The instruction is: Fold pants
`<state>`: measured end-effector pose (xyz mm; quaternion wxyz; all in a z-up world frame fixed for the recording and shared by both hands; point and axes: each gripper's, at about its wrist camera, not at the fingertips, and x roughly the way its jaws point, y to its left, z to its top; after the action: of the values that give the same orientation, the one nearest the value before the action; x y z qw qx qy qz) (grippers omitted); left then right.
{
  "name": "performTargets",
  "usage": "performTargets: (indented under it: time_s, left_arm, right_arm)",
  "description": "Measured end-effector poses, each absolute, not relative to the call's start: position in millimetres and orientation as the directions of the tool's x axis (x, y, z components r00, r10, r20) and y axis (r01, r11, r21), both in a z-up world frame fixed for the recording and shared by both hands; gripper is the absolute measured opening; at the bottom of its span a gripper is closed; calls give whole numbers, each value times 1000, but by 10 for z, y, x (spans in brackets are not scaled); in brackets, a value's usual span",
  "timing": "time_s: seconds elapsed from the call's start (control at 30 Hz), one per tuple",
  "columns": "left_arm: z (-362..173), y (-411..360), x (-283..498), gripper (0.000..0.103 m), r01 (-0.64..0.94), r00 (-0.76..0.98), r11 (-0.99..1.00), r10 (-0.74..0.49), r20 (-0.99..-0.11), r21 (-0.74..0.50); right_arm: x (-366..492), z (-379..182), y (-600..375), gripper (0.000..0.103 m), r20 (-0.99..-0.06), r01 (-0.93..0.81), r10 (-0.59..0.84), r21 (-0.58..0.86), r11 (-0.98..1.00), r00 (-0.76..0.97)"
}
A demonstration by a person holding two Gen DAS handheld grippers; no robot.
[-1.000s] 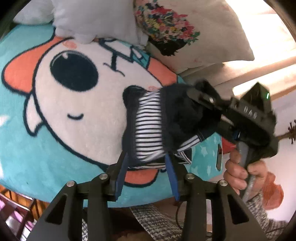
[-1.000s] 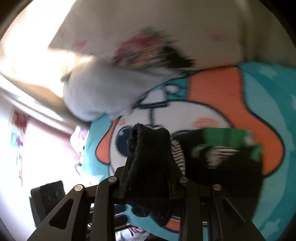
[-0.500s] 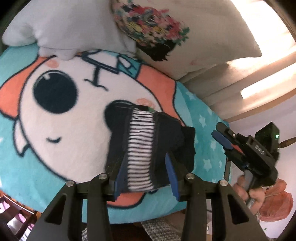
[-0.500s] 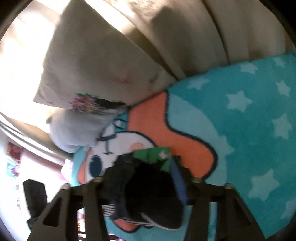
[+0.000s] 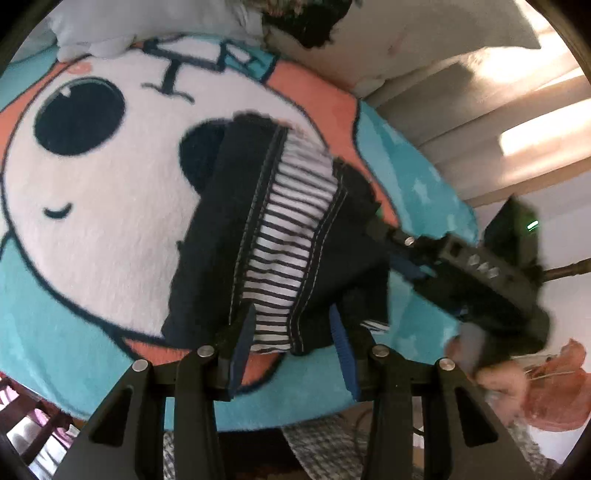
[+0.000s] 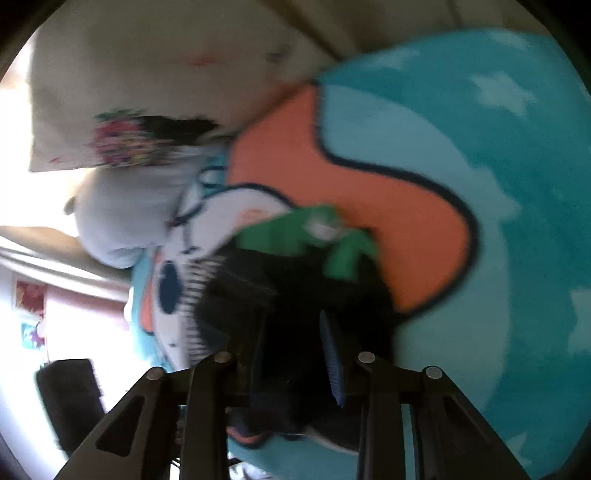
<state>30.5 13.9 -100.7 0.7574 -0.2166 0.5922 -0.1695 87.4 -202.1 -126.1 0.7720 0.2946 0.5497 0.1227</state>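
The small dark pants (image 5: 218, 240), with a black-and-white striped panel (image 5: 291, 236), lie folded on the cartoon blanket (image 5: 92, 192). My left gripper (image 5: 291, 339) is open, its blue pads astride the near edge of the pants. My right gripper (image 5: 402, 254) comes in from the right, its tips at the right edge of the pants. In the blurred right wrist view the pants (image 6: 295, 295) show a green lining (image 6: 306, 236), and the right gripper (image 6: 295, 354) is open over the dark cloth, with only one blue pad showing.
A floral cream pillow (image 5: 388, 33) and a white pillow (image 5: 147, 18) lie at the far end of the blanket. Beige curtains (image 5: 498, 92) hang to the right. The blanket's near edge drops off to a checked fabric (image 5: 325, 446) below.
The right gripper let go of the folded dark cloth and drew away, then came back to the right edge of the pants. The left gripper stayed open at the near edge.
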Motion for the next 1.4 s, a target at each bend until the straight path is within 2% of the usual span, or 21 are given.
performTargets:
  time_s: [0.07,0.17,0.23,0.3,0.37,0.47,0.6,0.63,0.87,1.1,1.23,1.4]
  left_arm:
    - [-896,207,299,41,0,278,851,-505,-817,-526]
    - [-887,347,377,41,-54,312,854,-477,-821,-517]
    - [-991,373,404,41,-99,297,855,-463,-836,-509]
    - [-1129,378,406,41,-132,273,854,-456,-847,-503]
    - [-1240,331,408,41,-150,253,858,-448,-858,-492]
    - [-1263,296,391,41,-153,255,866,-432,-865,-477]
    - [-1156,356,314,41,-162,268,860,-433,-860,-484]
    - [-1114,375,280,41,-162,276,865,-422,-863,-475]
    - [-741,384,168,41,-143,359,931,-267,-894,-336]
    - [-271,244,117,41,-108,535,985,-56,-843,-134]
    - [-112,171,87,50,-107,600,993,32,-799,-41]
    - [-91,119,58,54,-110,623,993,107,-775,48]
  right_arm:
    - [849,-1225,-2084,45,-777,140,502,585,799,381]
    - [786,-1038,-2122,47,-812,137,387,485,864,437]
    - [699,-879,-2153,46,-782,107,370,480,871,502]
    - [626,-711,-2066,40,-751,40,365,460,887,550]
    - [579,-590,-1908,37,-730,-46,369,422,905,575]
    - [574,-630,-1680,37,-739,-144,415,404,903,531]
    - [709,-1078,-1570,37,-838,-117,369,352,929,401]
    - [683,-1066,-1598,37,-827,-114,377,364,924,417]
    - [601,-802,-1811,45,-784,-56,348,374,926,514]
    - [451,-725,-1884,53,-780,-12,255,303,953,571]
    - [407,-702,-1813,55,-783,-33,236,266,963,575]
    - [357,-646,-1780,60,-773,-37,222,250,968,594]
